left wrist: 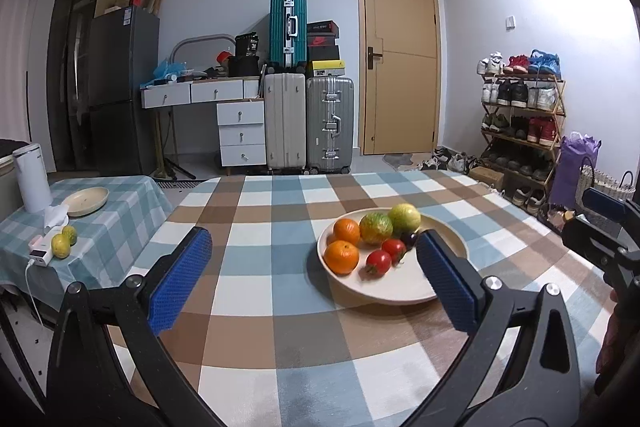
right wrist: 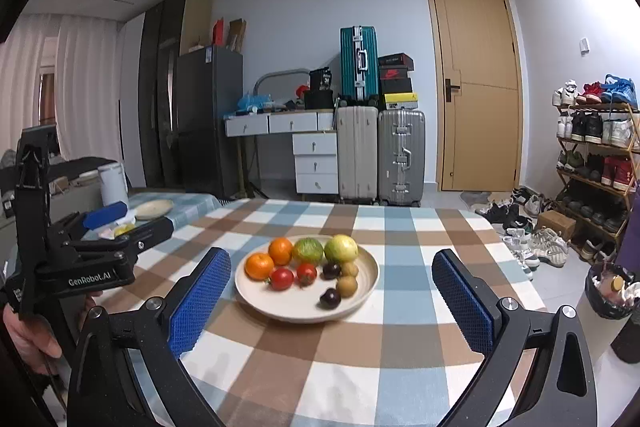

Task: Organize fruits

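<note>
A cream plate [right wrist: 360, 291] [left wrist: 400, 291] on the checked table holds two oranges [right wrist: 259, 265], two green-yellow fruits [right wrist: 341, 249], two tomatoes [right wrist: 282, 278], two dark plums [right wrist: 330, 297] and two brown kiwis [right wrist: 347, 285]. My left gripper [left wrist: 316, 279] stands open and empty above the near table; its right finger hides part of the plate. My right gripper [right wrist: 332, 301] is open and empty too, with the plate seen between its fingers. On the side table to the left lie two yellow-green citrus fruits [left wrist: 64, 241] beside a smaller empty plate [left wrist: 86, 201].
The side table [left wrist: 112, 227] also carries a white kettle [left wrist: 32, 177], a tissue and a white power bank [left wrist: 40, 253] with a cable. Beyond are suitcases, a desk with drawers, a door and a shoe rack [right wrist: 596, 167]. A small bin [right wrist: 610, 289] stands right of the table.
</note>
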The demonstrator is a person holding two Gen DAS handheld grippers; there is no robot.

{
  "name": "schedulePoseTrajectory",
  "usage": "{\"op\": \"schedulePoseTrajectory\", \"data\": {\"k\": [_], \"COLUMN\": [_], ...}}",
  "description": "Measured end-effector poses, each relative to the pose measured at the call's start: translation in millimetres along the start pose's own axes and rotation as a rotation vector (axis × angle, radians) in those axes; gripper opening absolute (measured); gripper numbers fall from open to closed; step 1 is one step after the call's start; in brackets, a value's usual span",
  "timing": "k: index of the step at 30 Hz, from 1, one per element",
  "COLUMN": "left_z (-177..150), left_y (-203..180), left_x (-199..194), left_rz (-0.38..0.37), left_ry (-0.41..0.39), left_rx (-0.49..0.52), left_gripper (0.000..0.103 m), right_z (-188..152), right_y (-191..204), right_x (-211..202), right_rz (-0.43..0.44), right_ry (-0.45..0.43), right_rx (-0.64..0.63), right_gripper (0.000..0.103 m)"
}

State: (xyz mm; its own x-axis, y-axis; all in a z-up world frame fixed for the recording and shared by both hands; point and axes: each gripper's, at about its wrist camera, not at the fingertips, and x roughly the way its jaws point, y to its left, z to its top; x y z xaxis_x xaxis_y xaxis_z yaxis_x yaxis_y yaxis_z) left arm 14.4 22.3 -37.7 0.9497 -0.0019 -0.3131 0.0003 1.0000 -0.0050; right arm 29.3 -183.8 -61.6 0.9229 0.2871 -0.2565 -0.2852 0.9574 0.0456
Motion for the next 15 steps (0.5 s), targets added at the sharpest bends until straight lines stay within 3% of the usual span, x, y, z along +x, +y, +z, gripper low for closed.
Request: {"op": "schedulePoseTrajectory", "data": {"k": [8, 15], "left_z": [-20.4, -22.3], "left_y": [5.3, 2.7], "left_x": [24.5, 25.8], "left_rz": [0.004, 0.012], "left_ry": [0.045, 0.018], "left_rx": [-0.016, -0.004], "left_gripper": [0.102, 0.102], "right_z": [-19.1, -23.0], "right_y": [-7.6, -8.3], "right_x": [14.5, 22.0], "right_rz": [-0.013, -0.009], "right_ry": [0.046, 0.068], "right_rx": [0.007, 0.003], "right_gripper": [0.103, 0.103]}}
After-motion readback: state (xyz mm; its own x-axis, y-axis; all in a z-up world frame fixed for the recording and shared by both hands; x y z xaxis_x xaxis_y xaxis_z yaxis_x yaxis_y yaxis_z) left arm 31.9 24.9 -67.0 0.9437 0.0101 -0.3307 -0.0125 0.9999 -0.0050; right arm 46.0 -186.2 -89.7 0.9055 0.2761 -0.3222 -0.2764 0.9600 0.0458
